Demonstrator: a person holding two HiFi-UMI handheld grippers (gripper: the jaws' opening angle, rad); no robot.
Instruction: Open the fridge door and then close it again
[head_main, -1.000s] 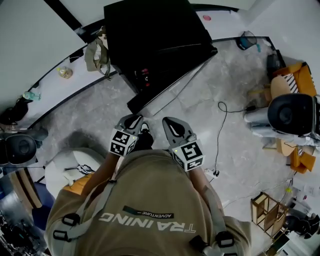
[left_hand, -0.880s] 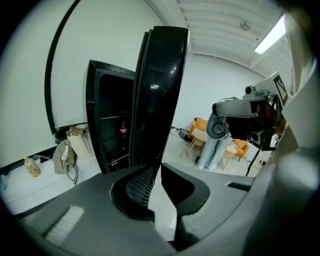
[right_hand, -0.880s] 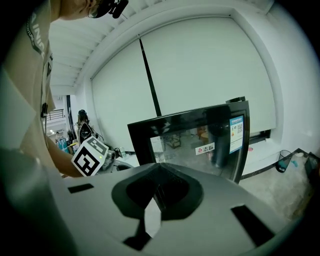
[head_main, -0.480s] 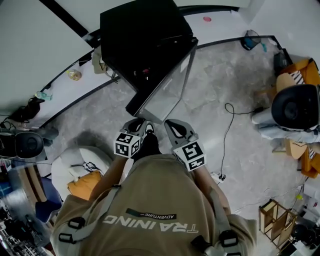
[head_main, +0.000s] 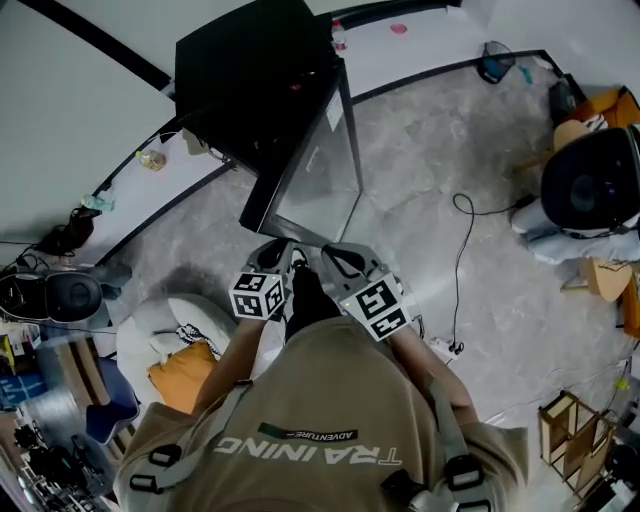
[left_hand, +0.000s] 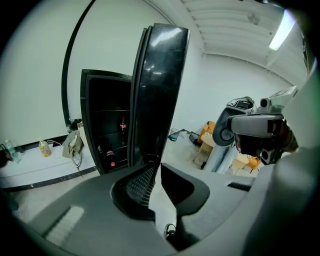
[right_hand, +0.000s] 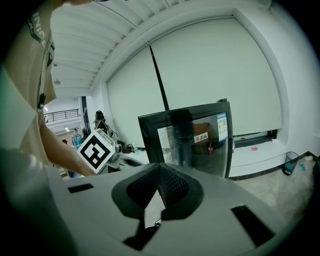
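Tan printed shirt (head_main: 330, 385), grey straps (head_main: 192, 433), possibly a harness.

Gloss fridge, matt tools
Fridge (head_main: 250, 80) at 12 o'clock: glossy black casing. Fridge door (head_main: 320, 180): clear glass pane, shiny black frame. Floor (head_main: 440, 170): polished grey veined stone-look. Left gripper (left_hand: 159, 164) & right gripper (right_hand: 159, 169): matt grey plastic, mesh-textured inner pads (left_hand: 140, 185). Shirt (head_main: 320, 400) at 6: tan cloth.

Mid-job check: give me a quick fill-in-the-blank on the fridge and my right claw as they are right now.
1. The fridge door stands ___.
2. The jaws of the right claw are pressed ___, with nothing between them.
3. The fridge has a casing that is ___ in colour.
Missing words: open; together; black.
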